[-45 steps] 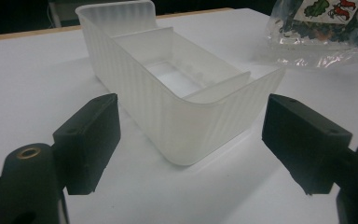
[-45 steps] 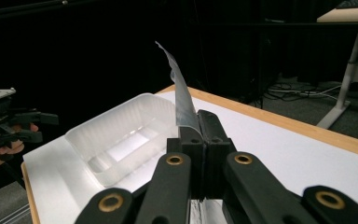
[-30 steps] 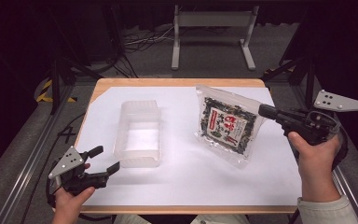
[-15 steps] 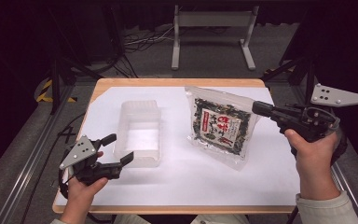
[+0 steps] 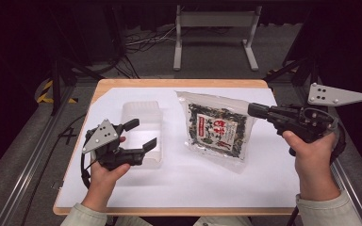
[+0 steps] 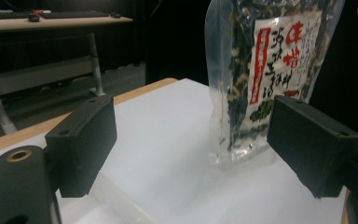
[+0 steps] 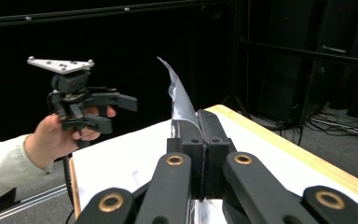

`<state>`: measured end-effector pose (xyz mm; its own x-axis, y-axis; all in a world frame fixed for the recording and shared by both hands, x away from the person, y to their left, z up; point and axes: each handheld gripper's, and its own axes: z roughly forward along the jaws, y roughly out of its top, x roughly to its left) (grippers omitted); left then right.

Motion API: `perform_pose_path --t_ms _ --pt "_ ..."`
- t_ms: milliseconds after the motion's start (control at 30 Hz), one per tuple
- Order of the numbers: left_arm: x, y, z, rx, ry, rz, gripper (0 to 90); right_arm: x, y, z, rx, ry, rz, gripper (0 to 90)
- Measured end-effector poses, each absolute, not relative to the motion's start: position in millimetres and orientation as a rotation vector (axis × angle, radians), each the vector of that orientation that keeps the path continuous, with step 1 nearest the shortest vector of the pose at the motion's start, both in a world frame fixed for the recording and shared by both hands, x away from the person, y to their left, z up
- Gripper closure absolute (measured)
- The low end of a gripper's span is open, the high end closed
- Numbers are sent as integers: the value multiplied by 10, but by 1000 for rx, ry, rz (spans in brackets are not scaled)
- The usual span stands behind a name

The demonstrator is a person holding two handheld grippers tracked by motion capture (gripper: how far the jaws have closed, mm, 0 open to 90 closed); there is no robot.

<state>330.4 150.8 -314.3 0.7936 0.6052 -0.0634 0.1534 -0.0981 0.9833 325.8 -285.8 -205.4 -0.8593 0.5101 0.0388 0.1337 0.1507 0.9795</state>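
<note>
A clear bag of dried seaweed with a red-and-white label [image 5: 216,128] is raised on edge over the white sheet. My right gripper [image 5: 251,109] is shut on the bag's right edge. In the right gripper view the clear film [image 7: 181,103] rises from between the closed jaws. A clear plastic container [image 5: 140,114] stands left of the bag. My left gripper [image 5: 142,133] hangs open over the container's near right part, nothing between its jaws. In the left gripper view the bag [image 6: 263,70] stands upright beyond the open left gripper [image 6: 191,140].
A white sheet [image 5: 193,181] covers the wooden table [image 5: 136,84]. A white metal stand [image 5: 214,28] and cables lie on the floor behind the table. Metal rails [image 5: 28,165] run along both sides. The left hand and its gripper [image 7: 114,111] show far off in the right gripper view.
My left gripper has risen from the table's front left corner and moved right, over the container. The right gripper has shifted the bag a little left and tilted it up.
</note>
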Motion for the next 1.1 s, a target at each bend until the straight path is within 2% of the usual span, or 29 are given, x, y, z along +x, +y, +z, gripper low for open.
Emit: perform_pose_path --t_ms 800,1033,1100 --pt "3566 944 -3105 1675 453 296 172 3134 -2670 -2161 487 2148 1801 900" --pt "3642 847 -3177 1672 406 214 159 3114 -2678 -2244 471 2129 1852 900" --pt "3649 836 -3191 1667 401 209 192 3106 -2680 -2279 467 2121 1869 900"
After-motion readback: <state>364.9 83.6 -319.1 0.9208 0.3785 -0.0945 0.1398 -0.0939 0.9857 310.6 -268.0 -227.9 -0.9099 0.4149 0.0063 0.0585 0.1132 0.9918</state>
